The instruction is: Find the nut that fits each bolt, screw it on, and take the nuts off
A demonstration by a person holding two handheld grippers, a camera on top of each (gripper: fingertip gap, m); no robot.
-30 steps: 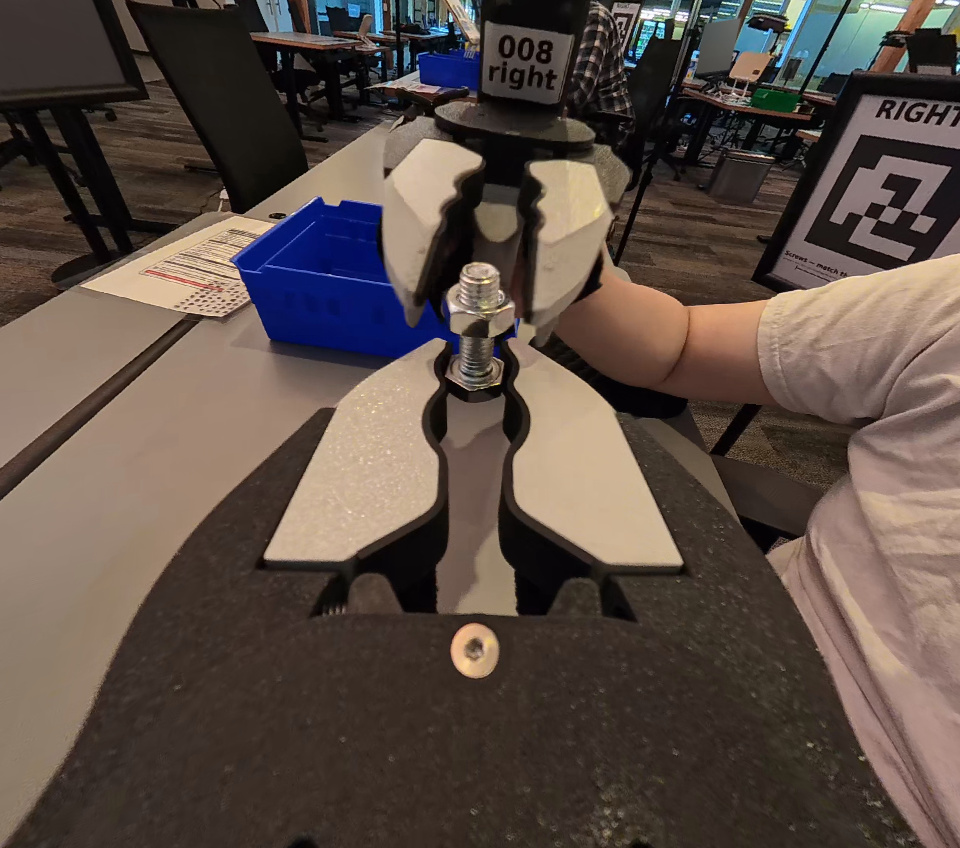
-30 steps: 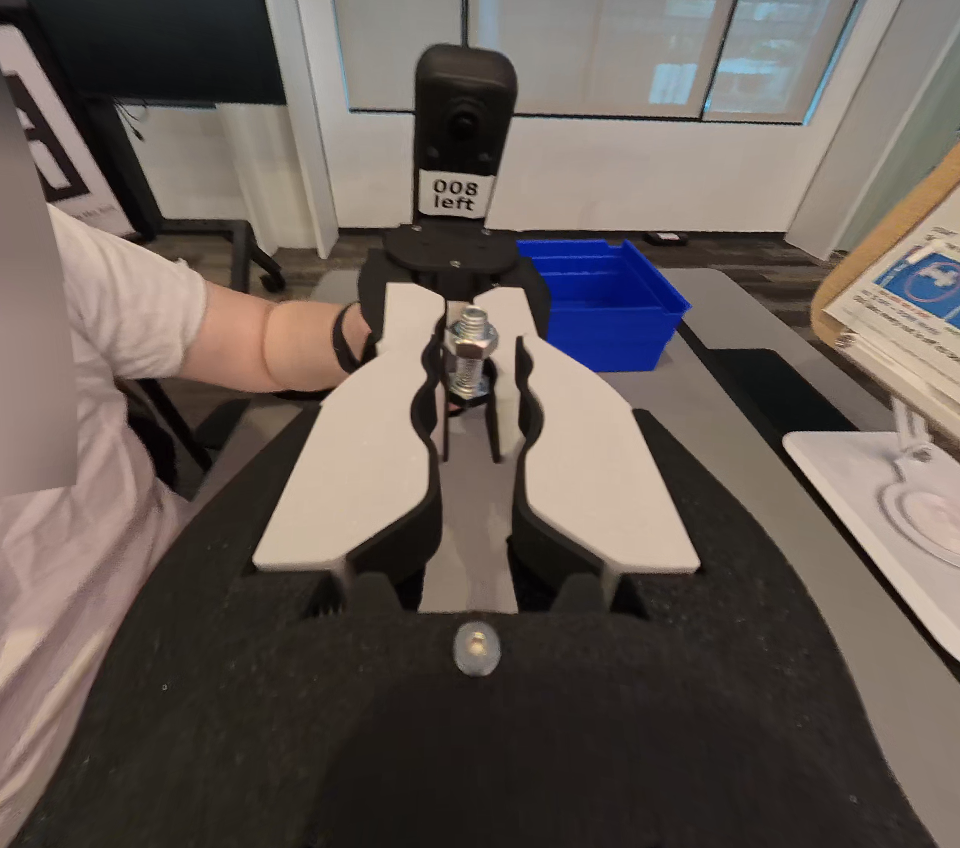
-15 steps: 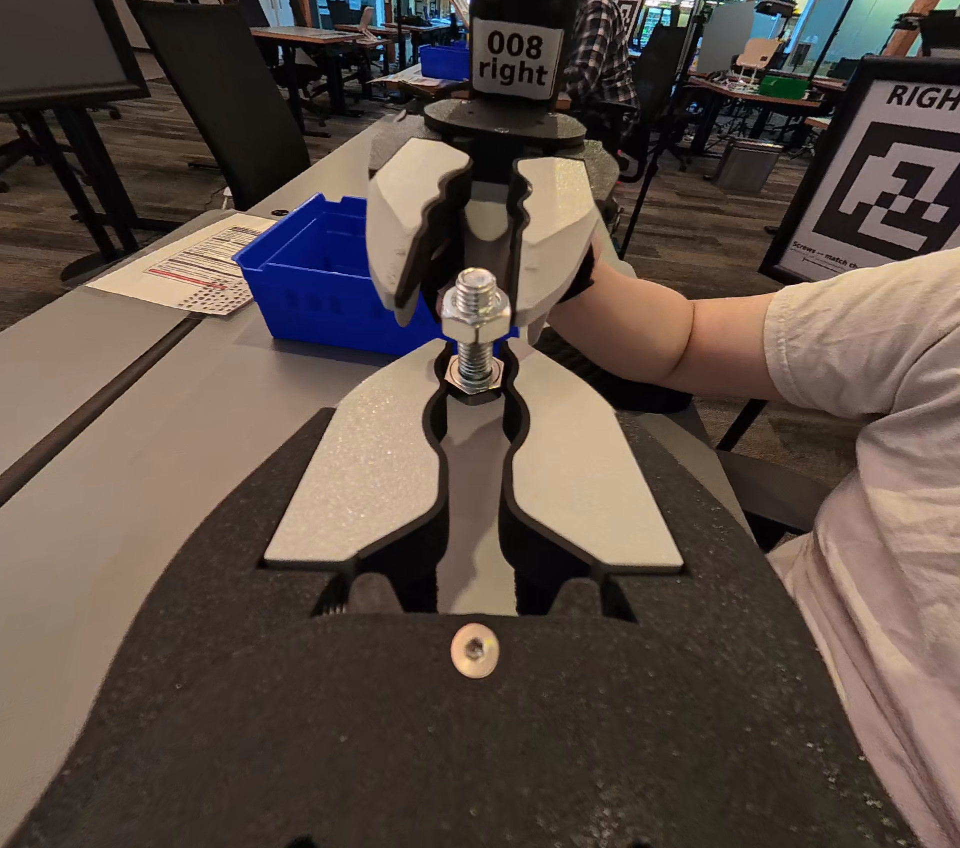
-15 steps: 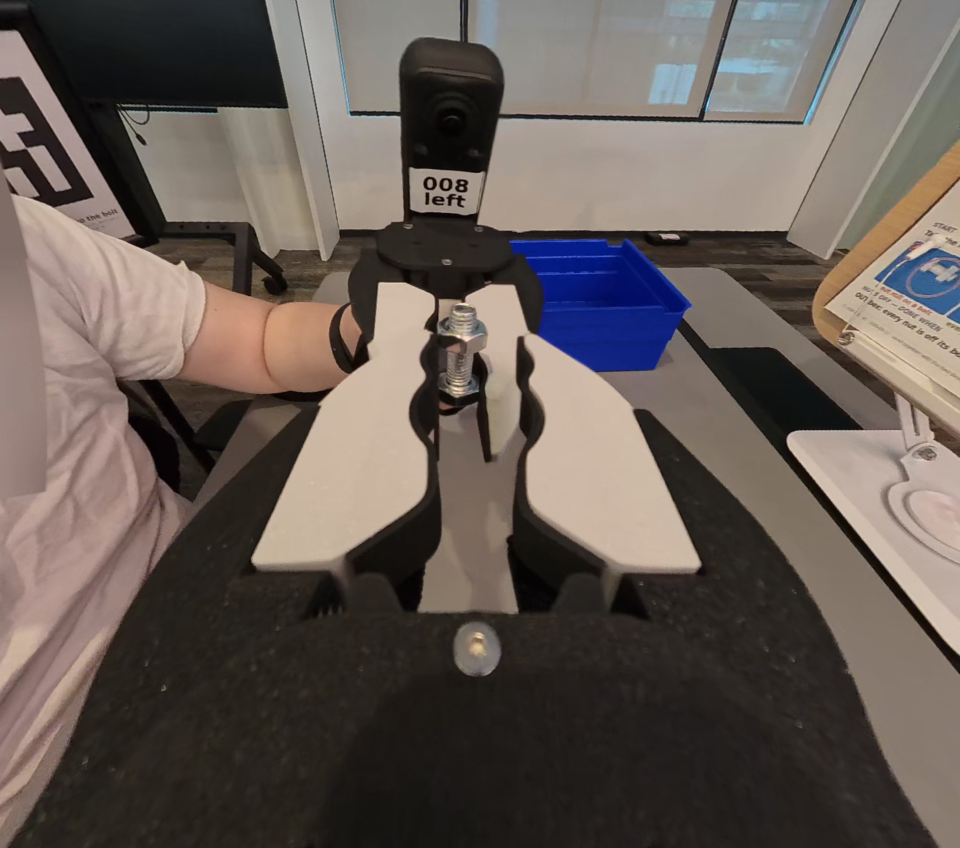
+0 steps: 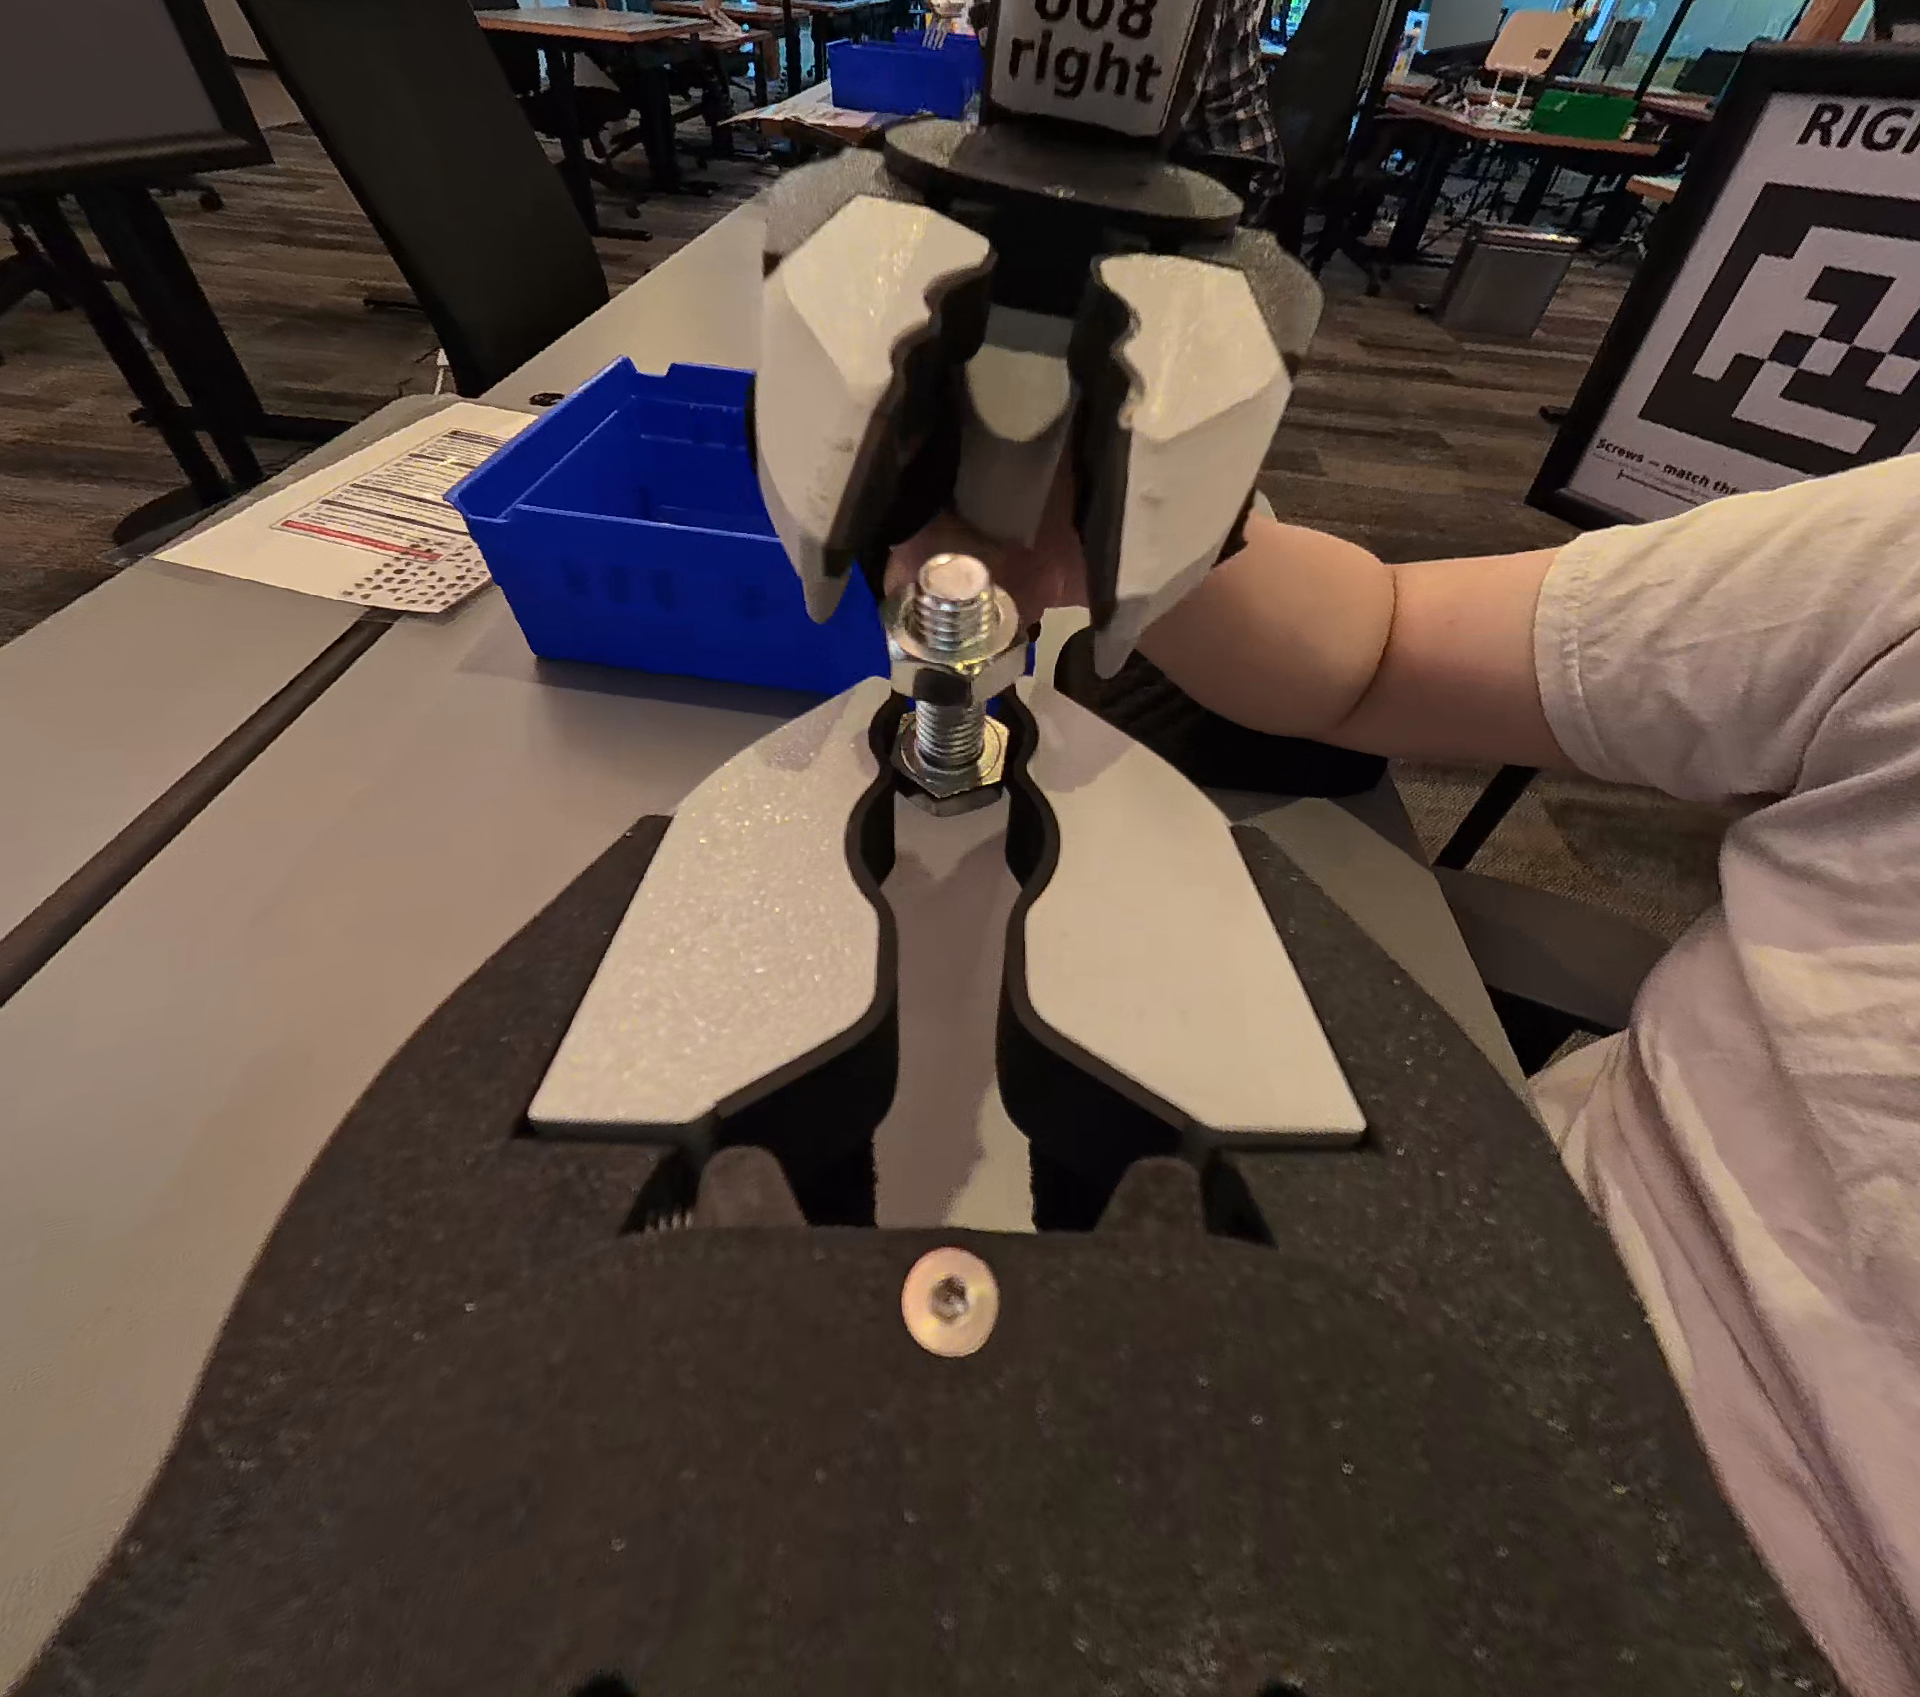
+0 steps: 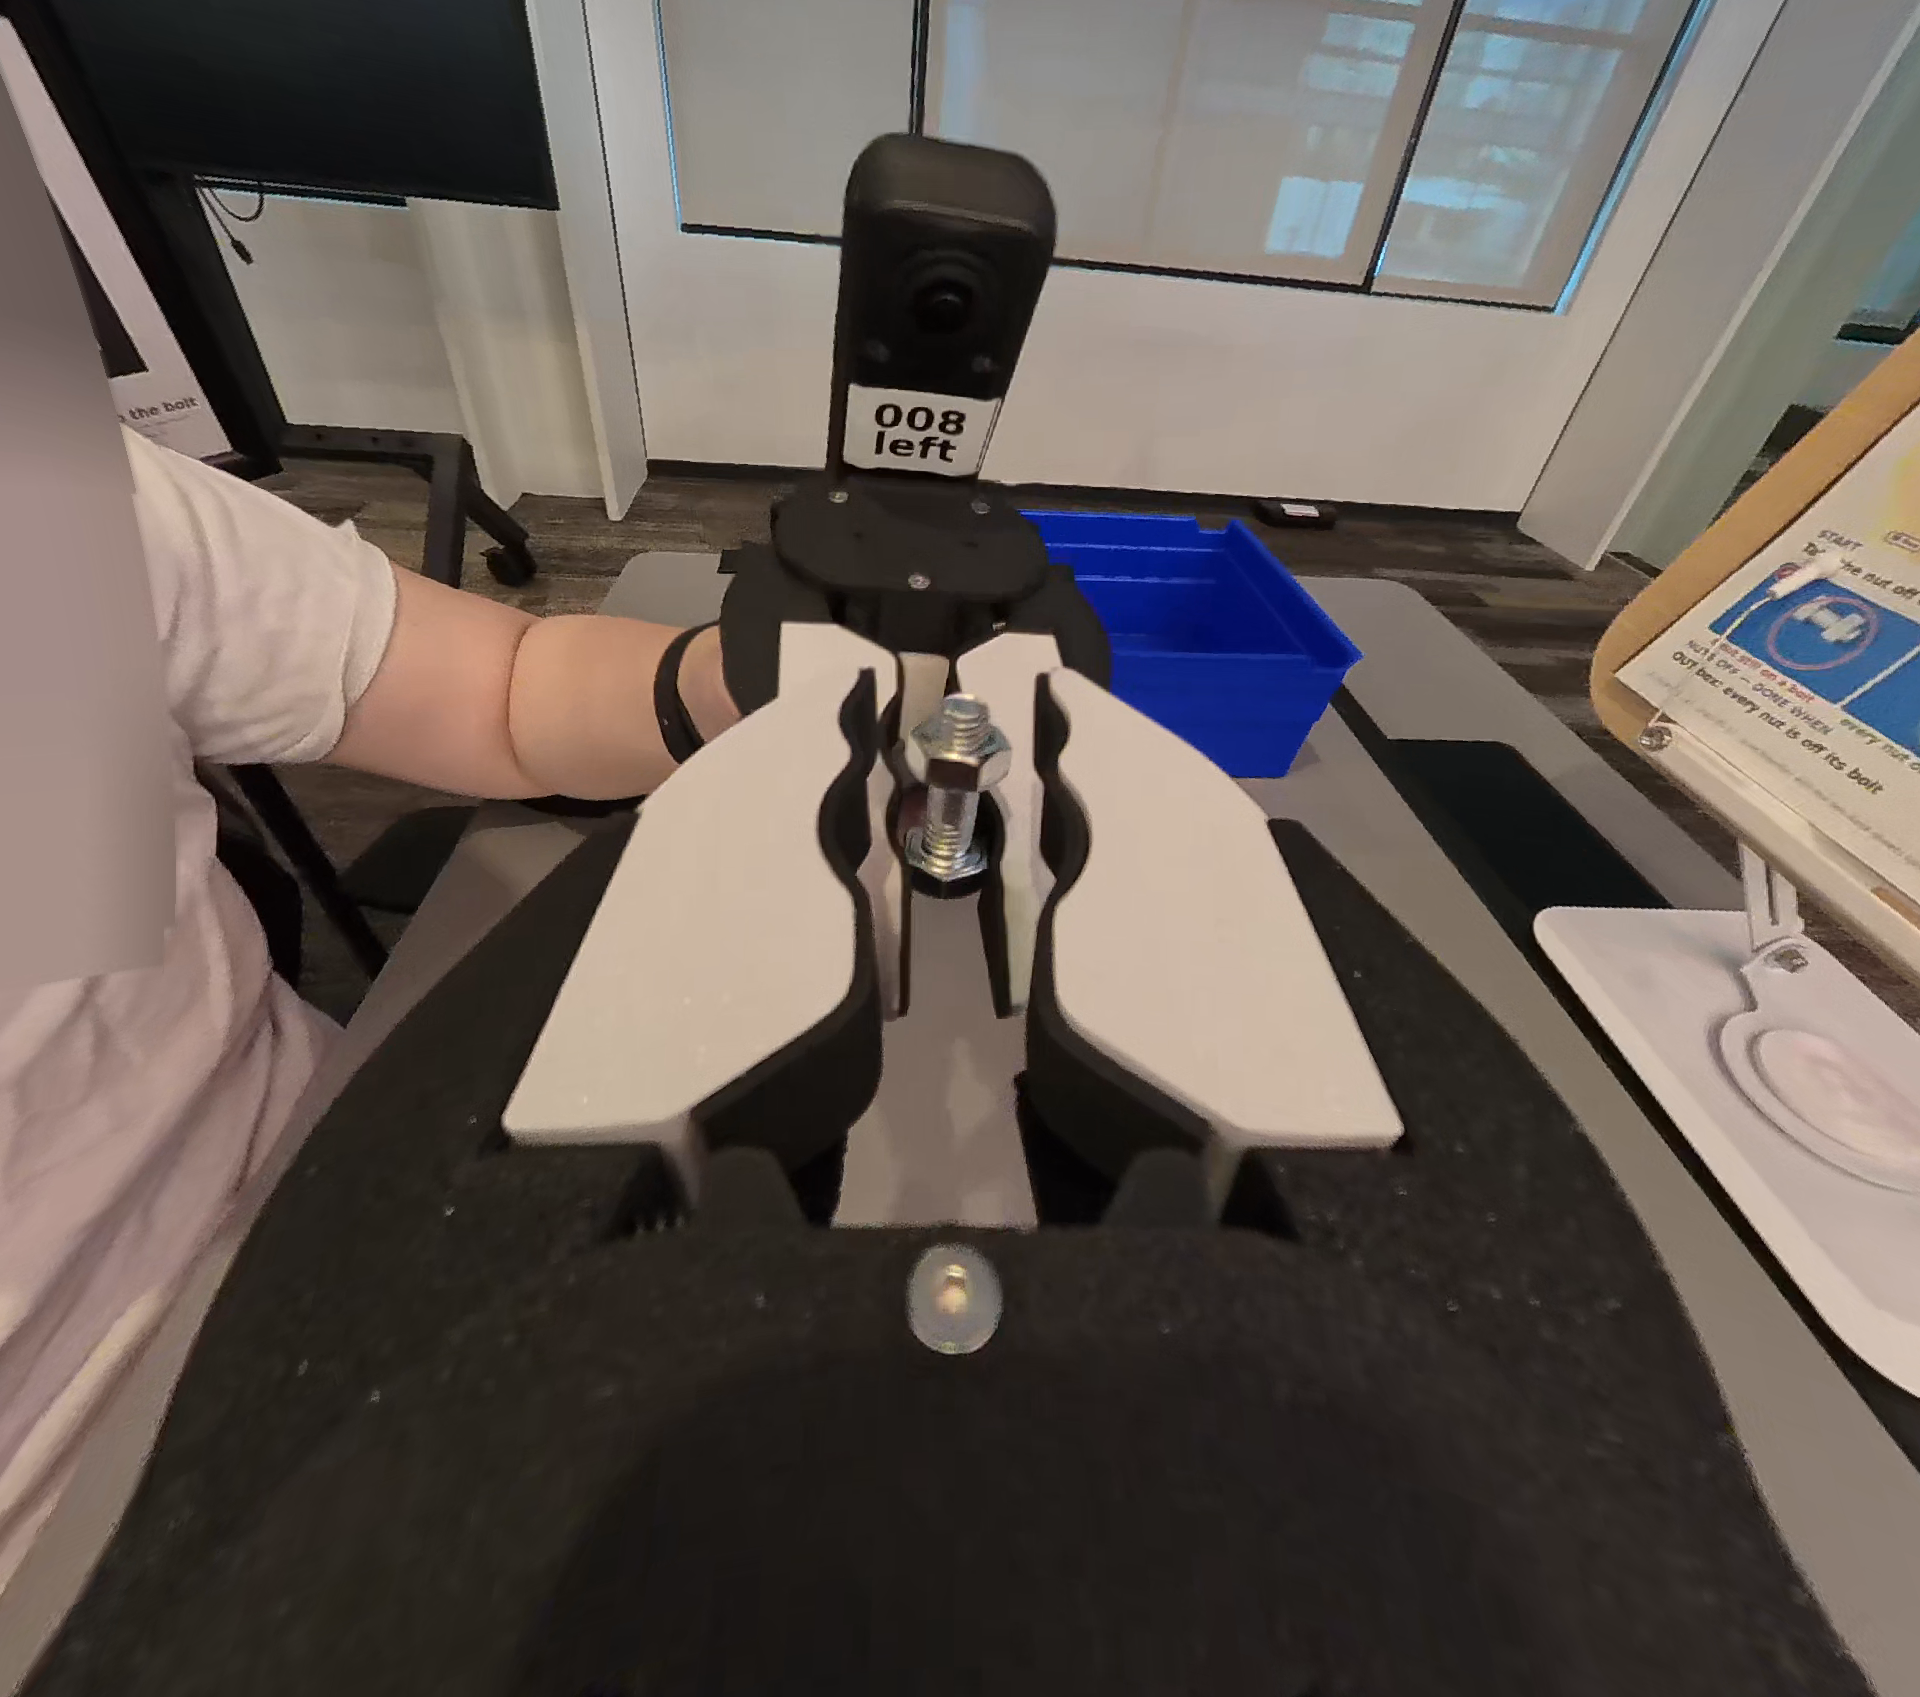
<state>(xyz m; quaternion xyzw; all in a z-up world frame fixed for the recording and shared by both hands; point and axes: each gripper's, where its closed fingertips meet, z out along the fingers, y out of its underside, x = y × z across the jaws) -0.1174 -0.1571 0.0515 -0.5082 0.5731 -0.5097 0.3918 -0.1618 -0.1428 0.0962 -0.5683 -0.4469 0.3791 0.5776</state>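
Left wrist view: left gripper (image 5: pixel 948 780) clamps the zinc-plated steel bolt (image 5: pixel 945 712) upright by its head; right gripper (image 5: pixel 961 619), jaws parted above the silver hex nut (image 5: pixel 951 648), should close squarely on its flats before turning.

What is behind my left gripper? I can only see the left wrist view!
Observer: Tall windows stand behind the left gripper.
Operator: Is the person wearing anything on that arm?
Observer: Yes, a black band circles the wrist, right beside the gripper.
Operator: Is there anything else over there?
Observer: A white stand props up a board with a printed sheet, at the right edge of the right wrist view.
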